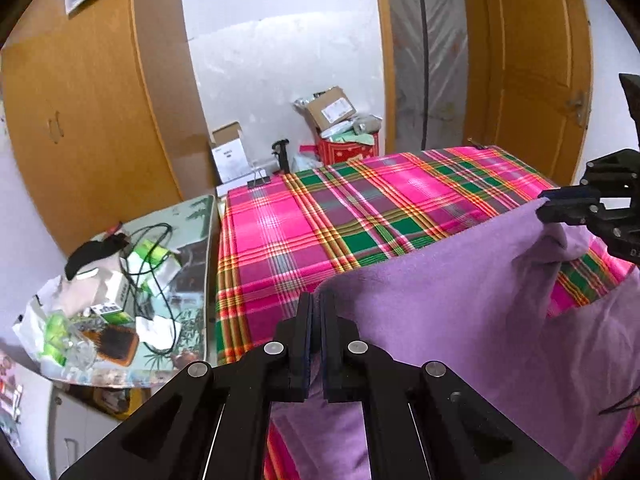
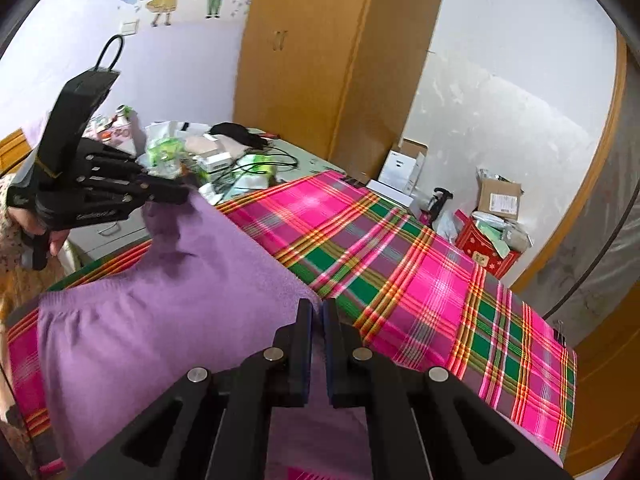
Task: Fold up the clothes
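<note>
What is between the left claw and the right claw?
The purple garment spans from the left claw to the right claw, above the plaid cloth; both wrist views show it.

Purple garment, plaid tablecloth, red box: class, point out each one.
Purple garment (image 1: 440, 300): left wrist view, lifted middle panel.
Plaid tablecloth (image 2: 420, 280): right wrist view, bare pink square.
Red box (image 1: 346, 152): left wrist view, front face.

My purple garment (image 1: 460, 300) runs off the lower edge, so I can't tell its shape. It hides the near counter (image 2: 400, 264). My hand (image 2: 36, 228) sits mostly behind my left gripper (image 2: 182, 194).
</note>
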Demonstrator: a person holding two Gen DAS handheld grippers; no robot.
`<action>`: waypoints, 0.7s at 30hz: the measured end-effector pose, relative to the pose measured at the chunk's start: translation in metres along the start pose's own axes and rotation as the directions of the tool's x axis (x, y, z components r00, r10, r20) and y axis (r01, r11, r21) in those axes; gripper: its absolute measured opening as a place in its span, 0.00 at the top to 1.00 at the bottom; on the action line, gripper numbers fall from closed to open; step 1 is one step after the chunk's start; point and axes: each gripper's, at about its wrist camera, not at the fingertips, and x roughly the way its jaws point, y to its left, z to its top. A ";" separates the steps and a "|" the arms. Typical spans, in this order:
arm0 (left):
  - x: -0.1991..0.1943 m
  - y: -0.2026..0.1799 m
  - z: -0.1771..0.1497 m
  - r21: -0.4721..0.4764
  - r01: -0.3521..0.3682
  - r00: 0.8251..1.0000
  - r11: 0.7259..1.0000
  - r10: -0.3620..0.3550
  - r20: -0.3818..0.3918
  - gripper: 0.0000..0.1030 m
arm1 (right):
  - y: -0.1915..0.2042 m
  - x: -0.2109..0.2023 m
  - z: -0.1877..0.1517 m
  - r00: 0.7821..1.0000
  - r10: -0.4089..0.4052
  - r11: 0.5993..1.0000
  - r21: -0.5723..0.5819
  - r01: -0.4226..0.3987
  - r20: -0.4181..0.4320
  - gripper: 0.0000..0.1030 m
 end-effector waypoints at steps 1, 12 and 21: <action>-0.008 -0.001 -0.003 0.001 -0.007 1.000 1.000 0.007 0.015 0.97 | 0.005 -0.005 -0.002 1.000 0.001 1.000 -0.002 -0.001 0.004 0.95; -0.066 -0.019 -0.044 -0.021 -0.016 0.997 1.000 0.018 0.076 0.97 | 0.052 -0.054 -0.027 1.000 -0.002 1.000 -0.009 0.002 0.028 0.95; -0.092 -0.037 -0.090 -0.054 -0.001 0.998 0.999 0.004 0.059 0.97 | 0.090 -0.080 -0.063 1.000 -0.004 1.000 -0.016 0.004 0.024 0.96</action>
